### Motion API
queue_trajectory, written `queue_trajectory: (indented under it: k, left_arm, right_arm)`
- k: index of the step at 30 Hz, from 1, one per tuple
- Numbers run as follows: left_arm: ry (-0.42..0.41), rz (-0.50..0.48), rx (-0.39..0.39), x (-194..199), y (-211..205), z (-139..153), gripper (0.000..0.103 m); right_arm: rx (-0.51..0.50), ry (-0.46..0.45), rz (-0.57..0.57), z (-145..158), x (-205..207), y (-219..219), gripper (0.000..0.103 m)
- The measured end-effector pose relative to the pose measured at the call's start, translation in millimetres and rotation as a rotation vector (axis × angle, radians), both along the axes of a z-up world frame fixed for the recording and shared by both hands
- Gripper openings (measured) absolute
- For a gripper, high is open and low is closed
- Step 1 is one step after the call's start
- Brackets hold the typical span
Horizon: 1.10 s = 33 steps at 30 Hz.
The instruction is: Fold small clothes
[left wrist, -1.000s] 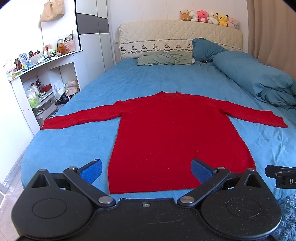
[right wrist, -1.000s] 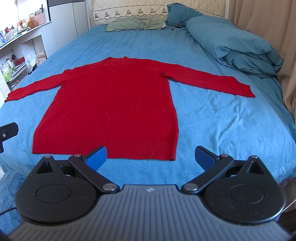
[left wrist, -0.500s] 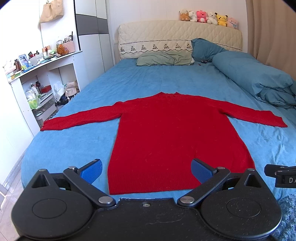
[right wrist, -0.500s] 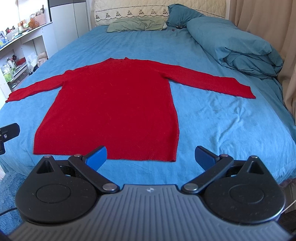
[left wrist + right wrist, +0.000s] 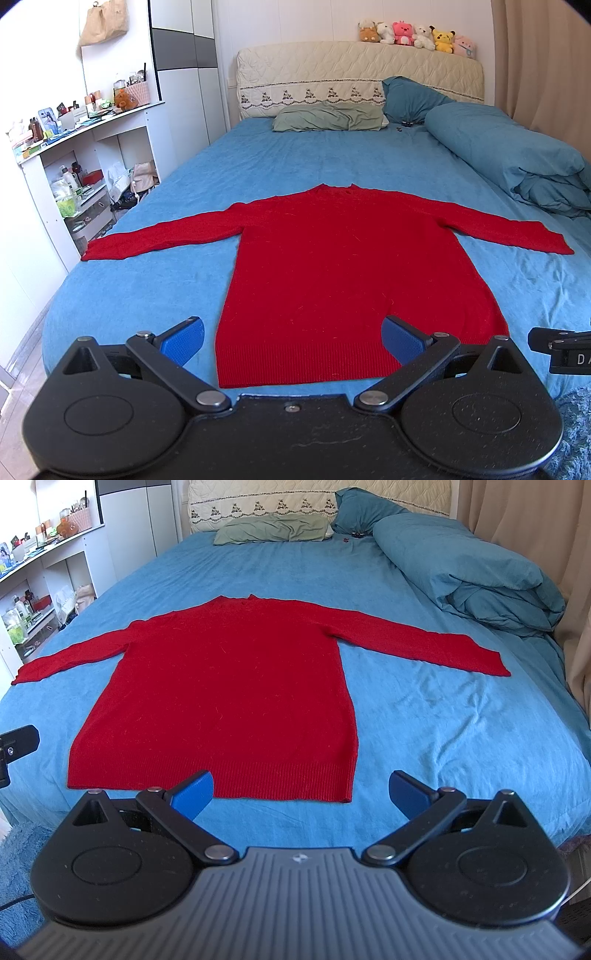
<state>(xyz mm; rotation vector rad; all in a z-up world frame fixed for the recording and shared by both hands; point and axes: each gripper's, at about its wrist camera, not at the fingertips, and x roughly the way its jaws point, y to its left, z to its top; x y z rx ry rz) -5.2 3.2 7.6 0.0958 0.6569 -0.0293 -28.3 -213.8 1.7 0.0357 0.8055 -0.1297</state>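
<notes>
Both grippers have edged slightly toward the red sweater (image 5: 343, 273), spread flat on the blue bed (image 5: 443, 709); left gripper (image 5: 291, 338) and right gripper (image 5: 301, 790) gape wide, empty. Only the left view shows plush toys (image 5: 415, 35) atop the headboard

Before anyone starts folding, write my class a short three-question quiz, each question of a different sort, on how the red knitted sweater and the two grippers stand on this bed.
1. True or false: the red knitted sweater lies flat on the blue bedsheet with both sleeves spread out sideways.
2. Which edge of the sweater lies nearest the open left gripper? A) neckline B) ribbed hem C) a cuff
3. Fill in: the right gripper is ____ and holds nothing.

Key: 1 true; 2 B; 3 open.
</notes>
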Motion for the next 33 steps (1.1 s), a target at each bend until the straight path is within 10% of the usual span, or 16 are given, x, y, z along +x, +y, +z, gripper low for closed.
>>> queue_trajectory:
  k: [22,33]
  left_arm:
    - [-0.016,0.003,-0.002,2,-2,15,0.103]
    - [-0.185,-0.071,-0.023,85,-36,79,0.103]
  right_arm:
    - [0.016,-0.022,0.004,14,2,-6,0.103]
    - [0.032,-0.116,-0.154,59,65,-85,0.103]
